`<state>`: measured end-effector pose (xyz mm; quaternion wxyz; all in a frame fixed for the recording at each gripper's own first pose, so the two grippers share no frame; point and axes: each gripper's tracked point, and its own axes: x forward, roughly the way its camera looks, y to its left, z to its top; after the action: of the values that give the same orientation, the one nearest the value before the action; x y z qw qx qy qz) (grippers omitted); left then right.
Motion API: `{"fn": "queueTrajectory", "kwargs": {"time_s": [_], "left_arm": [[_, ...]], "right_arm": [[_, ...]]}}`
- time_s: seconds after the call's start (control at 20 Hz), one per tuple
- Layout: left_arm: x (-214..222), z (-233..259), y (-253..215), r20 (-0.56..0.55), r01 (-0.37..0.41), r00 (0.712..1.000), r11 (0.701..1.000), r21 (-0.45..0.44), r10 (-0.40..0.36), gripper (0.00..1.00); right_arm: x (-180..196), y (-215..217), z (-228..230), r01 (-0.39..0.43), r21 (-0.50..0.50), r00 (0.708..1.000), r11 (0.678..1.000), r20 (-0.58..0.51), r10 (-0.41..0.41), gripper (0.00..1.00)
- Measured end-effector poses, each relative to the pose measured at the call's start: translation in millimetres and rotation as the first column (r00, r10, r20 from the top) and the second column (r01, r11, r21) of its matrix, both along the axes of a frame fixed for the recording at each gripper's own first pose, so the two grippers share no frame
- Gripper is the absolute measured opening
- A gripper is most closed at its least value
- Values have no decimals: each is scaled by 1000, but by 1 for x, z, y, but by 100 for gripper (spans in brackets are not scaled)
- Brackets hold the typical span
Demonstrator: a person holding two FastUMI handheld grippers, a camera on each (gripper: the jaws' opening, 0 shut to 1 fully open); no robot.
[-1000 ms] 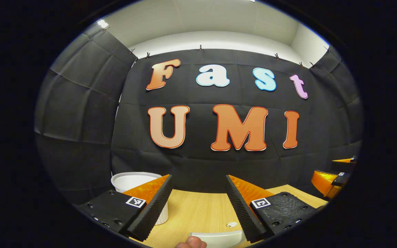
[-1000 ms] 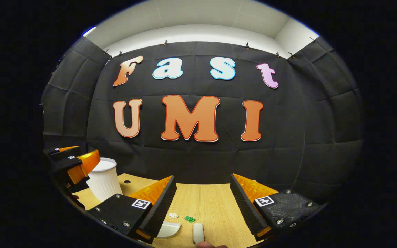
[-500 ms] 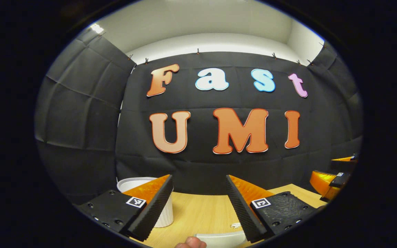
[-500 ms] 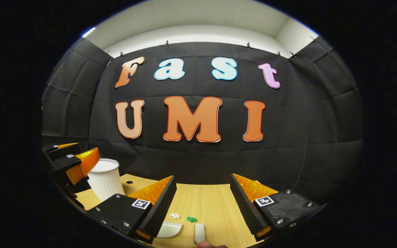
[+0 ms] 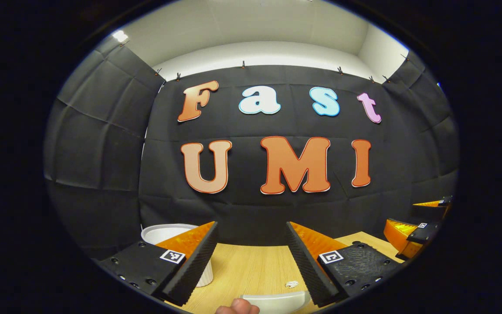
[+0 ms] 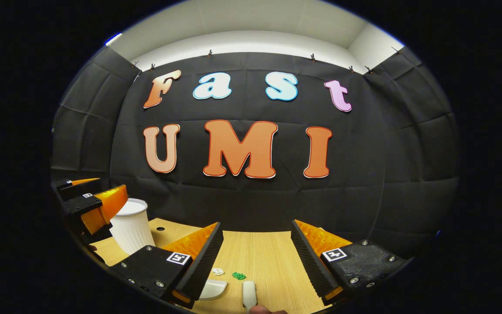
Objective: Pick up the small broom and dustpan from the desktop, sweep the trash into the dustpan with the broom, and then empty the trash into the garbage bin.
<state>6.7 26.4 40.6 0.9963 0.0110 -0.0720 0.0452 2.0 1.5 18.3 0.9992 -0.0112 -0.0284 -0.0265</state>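
Little has changed over the last second: both views wobble a bit, the left gripper view swinging slightly so the bin slides a touch sideways, then back. No real approach to the tools, so by my read the task is at its very start, pick-up not yet begun.

Left gripper [image 5: 251, 257]: jaws wide apart, nothing between them, held above the desktop [image 5: 251, 266]. Right gripper [image 6: 255, 261]: same, spread open and empty, w/ the left gripper seen off at the left edge of its view.

Dustpan [image 5: 277, 301]: white, smooth plastic, curved shallow lip, lying at the near edge of the desktop just under the left gripper; in the right gripper view its rounded corner peeks out by the left finger. Broom [image 6: 249, 294]: only a white rounded handle end shows, at the near edge below the right gripper; bristles hidden. A fingertip [image 5: 238, 307] shows at the bottom rim.

Trash: a white crumpled paper scrap [image 6: 218, 271] and a green crumpled bit [image 6: 239, 276], side by side but apart, mid-desktop, just beyond dustpan and broom. Garbage bin [image 6: 132, 226]: white, ribbed wall, tapering cup shape, upright at the far left corner.

Desktop is pale wood grain, w/ a small dark hole [image 6: 160, 228] near the bin. Finger pads [image 5: 196, 261] look ribbed, rubbery.
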Motion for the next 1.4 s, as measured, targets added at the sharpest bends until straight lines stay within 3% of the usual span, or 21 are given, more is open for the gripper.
{"fn": "queueTrajectory", "kwargs": {"time_s": [0.55,0.7,0.85,1.0,1.2,1.3,1.4], "left_arm": [[0,-24,-13,-75,38,996,999,-24,-39,96],[8,-57,-25,-181,75,980,996,-58,-84,96],[9,-105,-34,-314,94,942,991,-91,-118,95],[10,-154,-35,-475,85,871,990,-112,-128,96],[12,-212,-32,-676,52,723,988,-148,-140,96],[15,-233,-33,-766,39,624,985,-166,-154,97],[8,-239,-35,-864,21,475,984,-176,-165,97]], "right_arm": [[-4,2,-15,-19,-13,999,1000,-49,19,94],[-2,4,-38,-31,0,992,1000,-120,31,94],[-2,4,-77,-38,17,973,999,-226,41,94],[-3,4,-129,-38,28,929,999,-367,46,94],[-13,4,-209,-35,52,814,998,-578,58,94],[-18,5,-246,-17,78,745,997,-664,64,95],[-20,4,-279,-13,69,670,998,-740,60,95]]}}
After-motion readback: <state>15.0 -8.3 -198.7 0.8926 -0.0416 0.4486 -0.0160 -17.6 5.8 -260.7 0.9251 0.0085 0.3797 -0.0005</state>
